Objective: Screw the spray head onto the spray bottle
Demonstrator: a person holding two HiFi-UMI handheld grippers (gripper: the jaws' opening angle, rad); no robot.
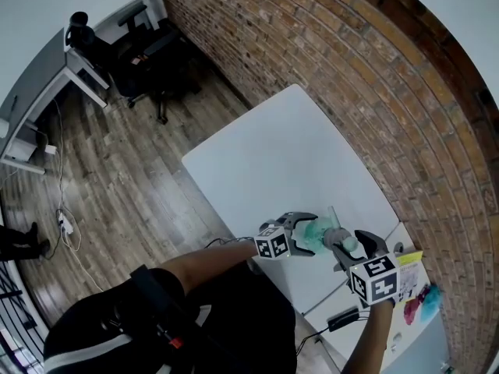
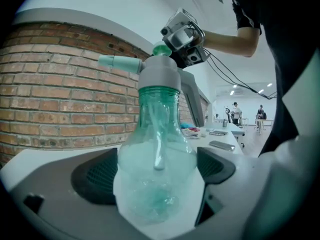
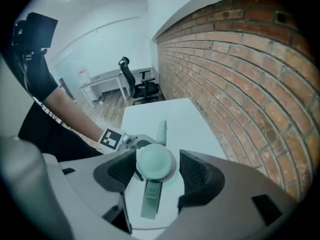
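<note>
Grey desk (image 1: 43, 80) at ten o'clock of the head view, with a black office chair (image 1: 144, 53) just beside it. Wooden floor (image 1: 117, 170) below, with loose cables (image 1: 64, 223) at nine o'clock. White table (image 1: 288, 170) at centre, its top bare, its long edge against the brick wall (image 1: 351, 68). Left gripper (image 1: 302, 234) was held at five o'clock over the table's near end, its jaws closed on the belly of the spray bottle (image 1: 318, 231). In the left gripper view the left gripper (image 2: 155, 184) had both dark pads (image 2: 97, 176) pressed against the spray bottle (image 2: 155, 169), clear green and upright, which blocked most of the table behind it. Spray head (image 2: 159, 71) sat on the bottle neck with its nozzle pointing to nine o'clock. The right gripper (image 2: 184, 36) covered its top from one o'clock. In the right gripper view the right gripper (image 3: 156, 170) had its jaws drawn narrow about the round cap of the spray head (image 3: 155, 164), nozzle at twelve o'clock, trigger at six o'clock. Further right, a second table (image 1: 394, 335) bore coloured clutter (image 1: 421, 301).
</note>
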